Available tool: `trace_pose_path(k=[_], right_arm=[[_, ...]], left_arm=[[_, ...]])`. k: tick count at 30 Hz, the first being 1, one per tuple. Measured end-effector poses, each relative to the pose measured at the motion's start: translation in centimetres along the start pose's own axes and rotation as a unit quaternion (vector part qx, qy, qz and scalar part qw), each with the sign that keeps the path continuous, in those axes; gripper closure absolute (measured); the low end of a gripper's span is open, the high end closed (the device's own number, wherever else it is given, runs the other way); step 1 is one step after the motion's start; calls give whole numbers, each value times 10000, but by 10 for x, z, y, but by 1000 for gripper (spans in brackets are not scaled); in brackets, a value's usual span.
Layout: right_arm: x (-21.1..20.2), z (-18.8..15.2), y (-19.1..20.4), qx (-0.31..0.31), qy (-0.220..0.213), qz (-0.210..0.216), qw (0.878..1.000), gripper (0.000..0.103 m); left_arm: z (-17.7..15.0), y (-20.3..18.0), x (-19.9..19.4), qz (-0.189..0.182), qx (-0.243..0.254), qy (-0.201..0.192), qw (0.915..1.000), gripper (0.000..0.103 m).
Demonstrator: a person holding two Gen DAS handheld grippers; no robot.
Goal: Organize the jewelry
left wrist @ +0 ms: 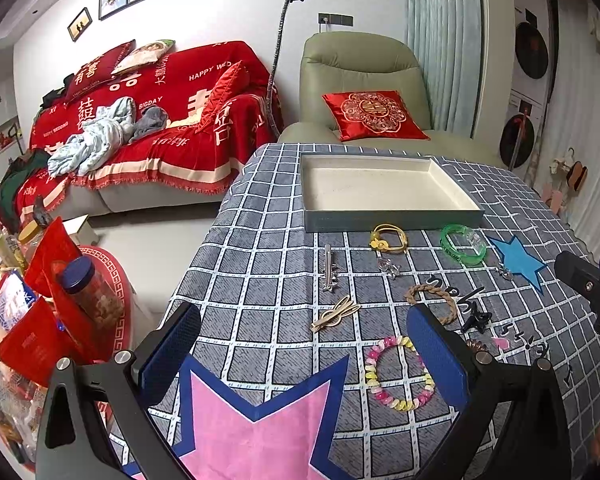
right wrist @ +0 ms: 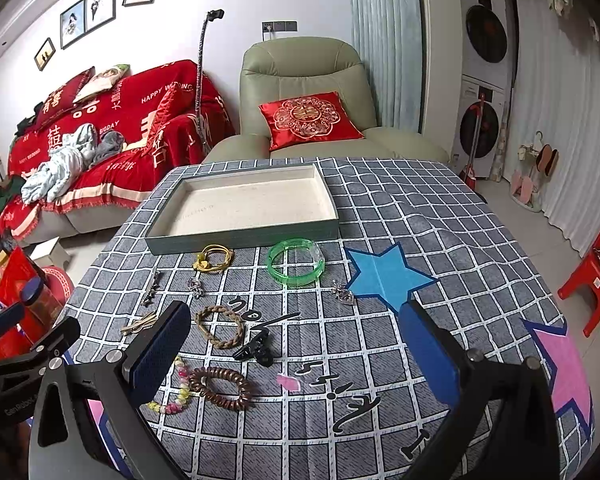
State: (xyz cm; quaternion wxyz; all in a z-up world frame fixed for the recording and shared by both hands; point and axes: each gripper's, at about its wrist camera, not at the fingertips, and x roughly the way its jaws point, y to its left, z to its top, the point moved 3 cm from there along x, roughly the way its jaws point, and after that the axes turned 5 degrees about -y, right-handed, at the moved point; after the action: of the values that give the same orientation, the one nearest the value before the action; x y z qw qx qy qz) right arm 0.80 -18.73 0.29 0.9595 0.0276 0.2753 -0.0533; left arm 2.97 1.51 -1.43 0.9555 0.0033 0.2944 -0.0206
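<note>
An empty grey tray with a cream lining (left wrist: 384, 220) (right wrist: 244, 236) sits at the table's far side. In front of it lie a yellow hair tie (left wrist: 389, 237) (right wrist: 215, 259), a green bangle (left wrist: 463, 244) (right wrist: 296, 262), a braided band (left wrist: 434, 300) (right wrist: 220, 326), a pastel bead bracelet (left wrist: 398, 372) (right wrist: 180, 388), a brown coil tie (right wrist: 220, 388), a black claw clip (left wrist: 476, 318) (right wrist: 256, 350), silver clips (left wrist: 329, 268) (right wrist: 150, 290) and a gold clip (left wrist: 334, 314). My left gripper (left wrist: 304, 352) is open above the table, left of the bead bracelet. My right gripper (right wrist: 296, 356) is open near the claw clip.
The table wears a grey checked cloth with a blue star (right wrist: 384, 276) and pink stars (left wrist: 256, 436). A side table with jars and red packets (left wrist: 52, 304) stands to the left. A green armchair (right wrist: 300, 80) and a red sofa (left wrist: 160, 120) stand behind.
</note>
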Motion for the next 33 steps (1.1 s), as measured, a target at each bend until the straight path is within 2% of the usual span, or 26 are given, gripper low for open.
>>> trace_pose_path(k=[24, 28, 33], right_arm=[[4, -5, 0, 53, 58, -4, 10000, 0], [8, -10, -3, 74, 151, 2, 9999, 0], [16, -17, -4, 82, 365, 53, 9993, 0]], left_arm=[[-6, 2, 8, -13, 12, 162, 9999, 0], [-11, 4, 18, -7, 55, 362, 9993, 0], [-19, 11, 42, -138, 104, 829, 9964, 0]])
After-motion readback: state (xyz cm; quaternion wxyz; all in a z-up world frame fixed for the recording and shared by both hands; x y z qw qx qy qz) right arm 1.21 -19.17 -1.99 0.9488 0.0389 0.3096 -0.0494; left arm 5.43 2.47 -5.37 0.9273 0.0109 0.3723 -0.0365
